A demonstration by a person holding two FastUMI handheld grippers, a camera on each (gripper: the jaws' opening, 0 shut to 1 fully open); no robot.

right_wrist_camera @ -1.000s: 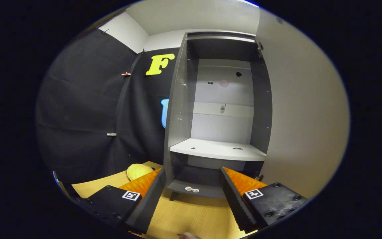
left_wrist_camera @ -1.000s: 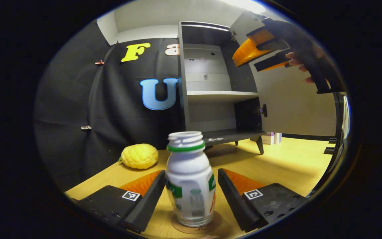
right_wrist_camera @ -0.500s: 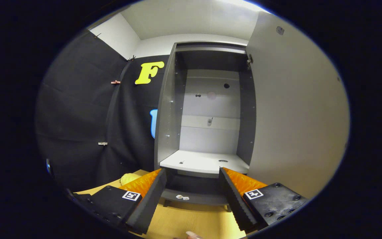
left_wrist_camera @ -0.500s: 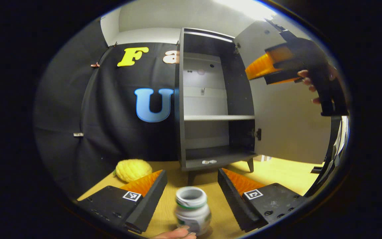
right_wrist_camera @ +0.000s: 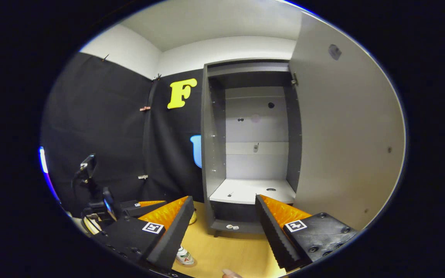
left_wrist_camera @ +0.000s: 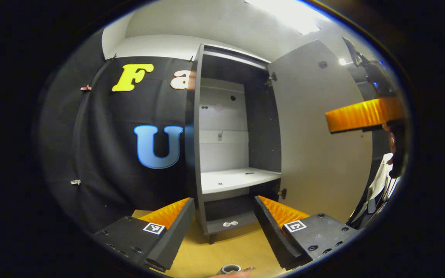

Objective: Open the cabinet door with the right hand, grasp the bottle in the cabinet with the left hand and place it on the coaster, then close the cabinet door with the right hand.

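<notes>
White plastic with a green band, the bottle (right_wrist_camera: 184,256) stands upright on the table (right_wrist_camera: 222,249), out of the cabinet (right_wrist_camera: 211,154); its open rim (left_wrist_camera: 230,268) shows at the bottom of the left gripper view. We cannot see the coaster, so whether the bottle rests on it is unclear. We judge 2 of 3 steps done: the door (right_wrist_camera: 346,146) stands wide open and needs closing. Our left gripper (left_wrist_camera: 222,227) and right gripper (right_wrist_camera: 222,227) both have fingers apart, holding nothing.
</notes>
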